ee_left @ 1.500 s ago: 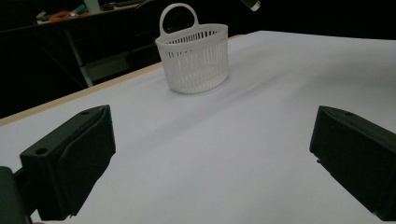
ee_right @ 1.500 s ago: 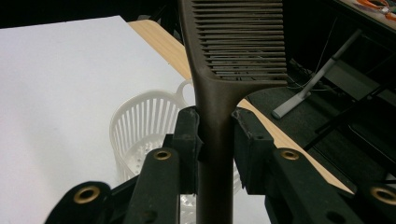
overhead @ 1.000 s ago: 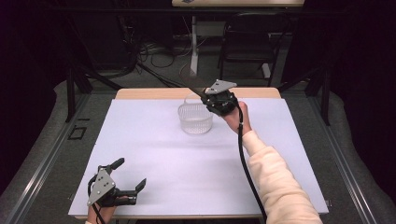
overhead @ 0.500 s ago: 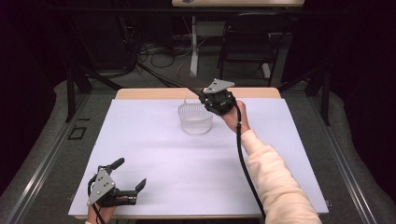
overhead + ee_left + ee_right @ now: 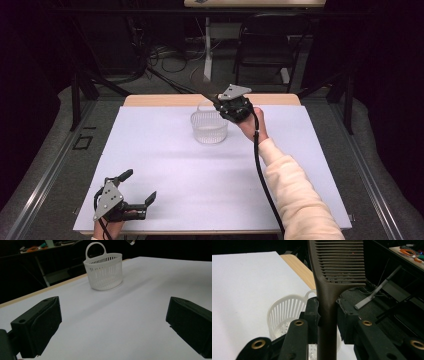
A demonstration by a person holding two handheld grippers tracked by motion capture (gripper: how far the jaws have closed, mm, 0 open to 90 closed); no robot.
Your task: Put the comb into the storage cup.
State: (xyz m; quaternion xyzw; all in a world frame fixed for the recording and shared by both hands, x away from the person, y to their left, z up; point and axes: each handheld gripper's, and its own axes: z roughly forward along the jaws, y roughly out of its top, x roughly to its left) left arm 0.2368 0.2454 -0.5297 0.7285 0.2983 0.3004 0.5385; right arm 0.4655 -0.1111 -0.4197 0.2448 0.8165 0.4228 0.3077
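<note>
Comb (image 5: 329, 277), brown and fine-toothed, pinched in right gripper (image 5: 327, 315) above slatted white basket (image 5: 283, 315); left gripper (image 5: 112, 322) spread.

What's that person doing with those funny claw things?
The person holds a gripper in each hand. The right gripper is clamped on the handle of a dark comb and holds it up just above a small white basket at the far side of the table. It looks like the comb may go into the basket. The left gripper sits open near the front edge, holding nothing.
</note>
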